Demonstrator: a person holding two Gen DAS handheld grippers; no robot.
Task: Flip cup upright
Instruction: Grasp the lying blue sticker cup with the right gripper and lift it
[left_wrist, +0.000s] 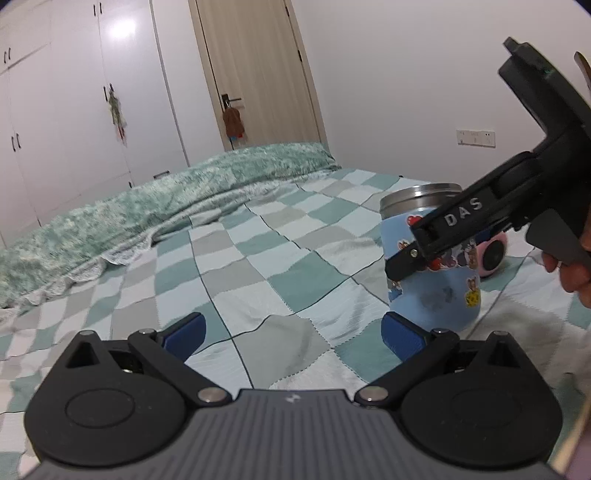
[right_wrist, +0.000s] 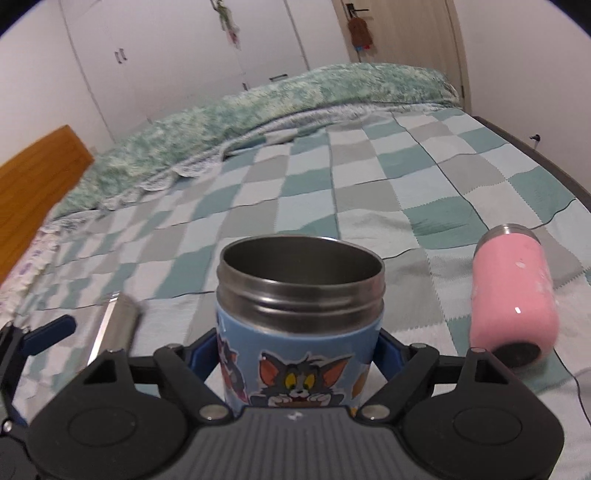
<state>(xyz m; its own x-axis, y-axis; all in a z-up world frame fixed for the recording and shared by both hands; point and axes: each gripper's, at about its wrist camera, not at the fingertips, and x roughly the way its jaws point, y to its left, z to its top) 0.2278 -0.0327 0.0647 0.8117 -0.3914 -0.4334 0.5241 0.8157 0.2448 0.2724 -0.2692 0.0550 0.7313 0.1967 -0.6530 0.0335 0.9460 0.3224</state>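
A blue cartoon-printed steel cup (right_wrist: 299, 325) stands upright on the checked bedspread, its open mouth facing up. My right gripper (right_wrist: 299, 354) is shut on the cup, a blue pad on each side of the body. In the left wrist view the same cup (left_wrist: 432, 291) stands at the right with the right gripper (left_wrist: 436, 243) clamped across it. My left gripper (left_wrist: 291, 332) is open and empty, low over the bedspread just left of the cup. A pink cup (right_wrist: 513, 291) lies on its side to the right.
A silver cup (right_wrist: 118, 325) lies blurred at the left near my left gripper's fingertip (right_wrist: 48, 332). A green fluffy blanket (right_wrist: 258, 107) is bunched along the far side of the bed. A wooden bedframe (right_wrist: 37, 192) is at the left. The pink cup (left_wrist: 493, 253) shows behind the blue one.
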